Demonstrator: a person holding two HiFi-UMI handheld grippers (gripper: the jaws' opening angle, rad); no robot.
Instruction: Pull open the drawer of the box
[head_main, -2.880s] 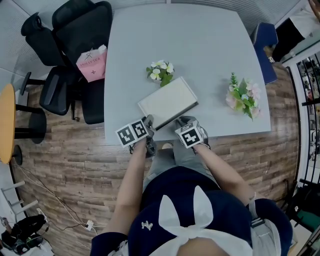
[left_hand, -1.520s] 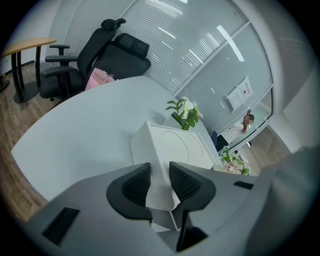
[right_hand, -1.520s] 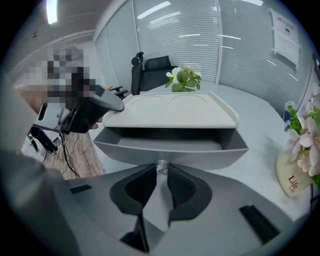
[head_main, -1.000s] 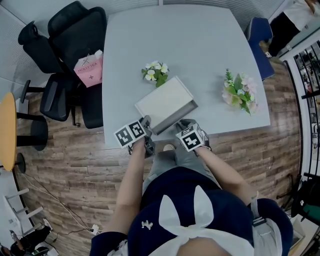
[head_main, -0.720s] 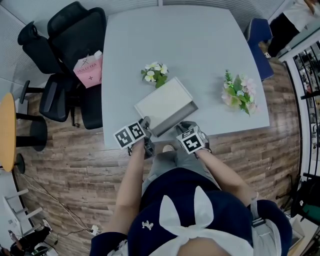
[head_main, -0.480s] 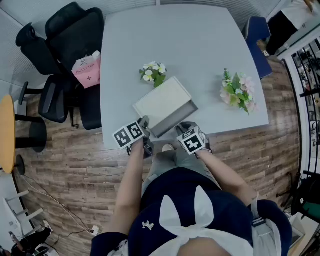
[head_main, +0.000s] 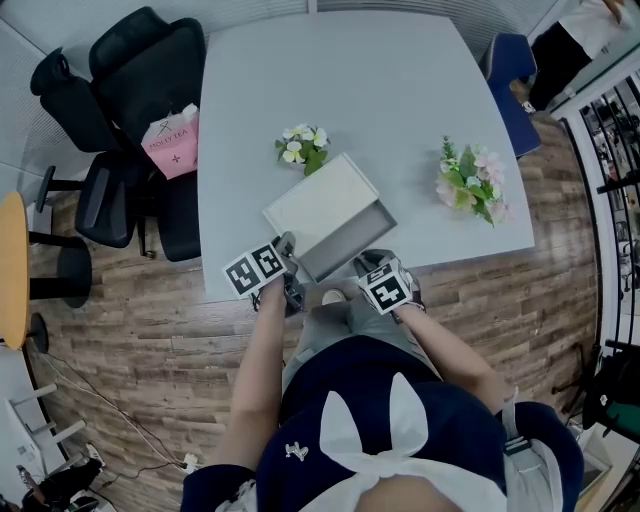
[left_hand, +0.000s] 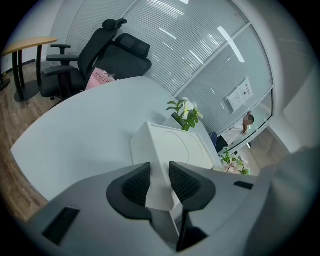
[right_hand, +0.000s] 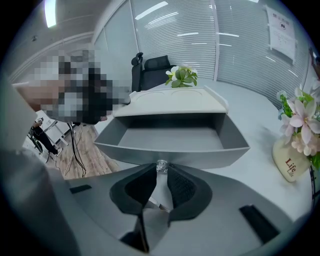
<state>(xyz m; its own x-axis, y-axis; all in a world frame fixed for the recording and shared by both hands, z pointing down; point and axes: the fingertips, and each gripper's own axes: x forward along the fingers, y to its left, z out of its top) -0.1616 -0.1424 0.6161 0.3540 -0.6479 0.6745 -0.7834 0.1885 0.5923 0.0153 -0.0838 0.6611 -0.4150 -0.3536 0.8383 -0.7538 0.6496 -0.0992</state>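
Clamping a corner of the white rectangular box (head_main: 322, 203) at frame centre with your left gripper (left_hand: 159, 176), you are pinching the small clear knob (right_hand: 161, 165) with your right gripper (right_hand: 160, 175); the grey drawer (right_hand: 170, 137) is sitting well open.

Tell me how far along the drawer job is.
Done: the grey drawer stands well out of the white box, its inside showing empty. In hand: the right gripper pinches the drawer's small knob; the left gripper clamps the box's near corner. Left: perhaps a little more pull, then let go.
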